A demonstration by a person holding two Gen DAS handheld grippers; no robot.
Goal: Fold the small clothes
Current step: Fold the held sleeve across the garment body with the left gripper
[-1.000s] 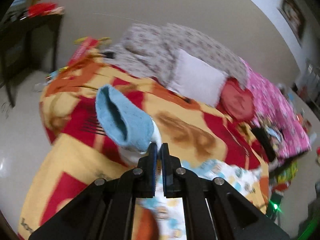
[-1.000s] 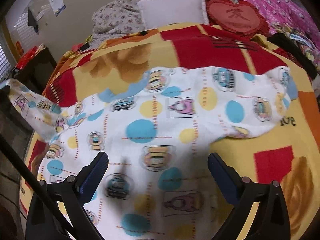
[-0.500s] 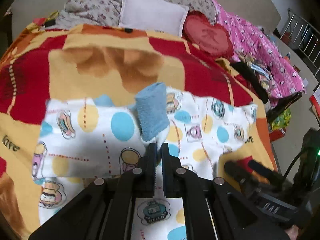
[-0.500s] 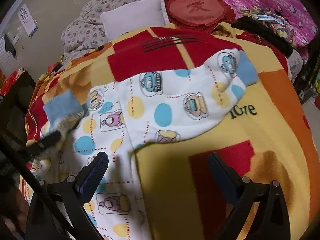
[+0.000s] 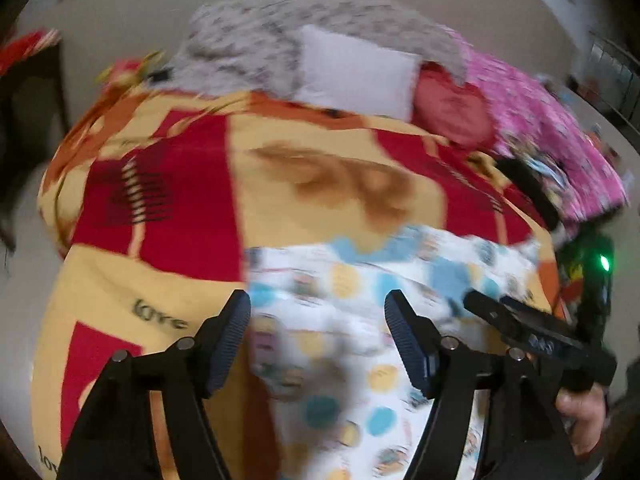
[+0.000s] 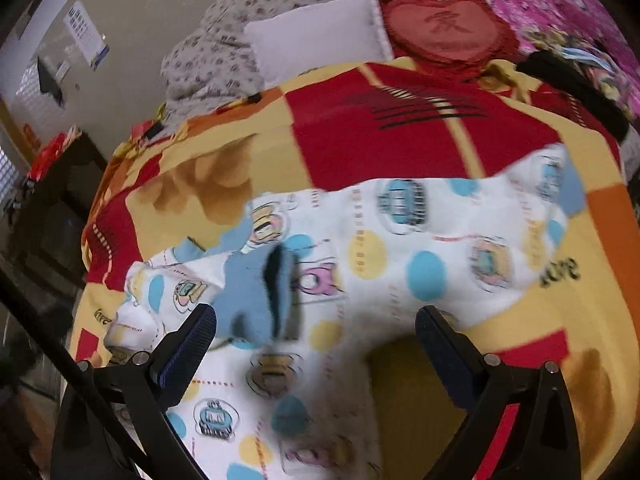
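A small white baby top [image 6: 384,248] printed with blue and yellow dots and cartoon figures lies on the bed; it also shows in the left wrist view [image 5: 352,320], blurred. Its left sleeve is folded over the body, and its blue cuff [image 6: 256,300] lies on the chest. The right sleeve [image 6: 552,200] stretches out to the right. My left gripper [image 5: 318,340] is open and empty above the garment. My right gripper [image 6: 316,356] is open and empty over the garment's lower part. The right gripper also shows in the left wrist view [image 5: 532,336], held in a hand.
The bed has a yellow and red blanket [image 6: 400,120]. At its head lie a white pillow [image 6: 320,40], a red heart cushion [image 6: 444,28] and a grey floral quilt [image 5: 280,28]. A pink cover [image 5: 552,136] is at the right. A dark cabinet [image 6: 52,208] stands at the left.
My left gripper has opened and let go of the blue-cuffed sleeve, which now lies folded over the top's body. The left gripper has drawn back. The right gripper stayed open.
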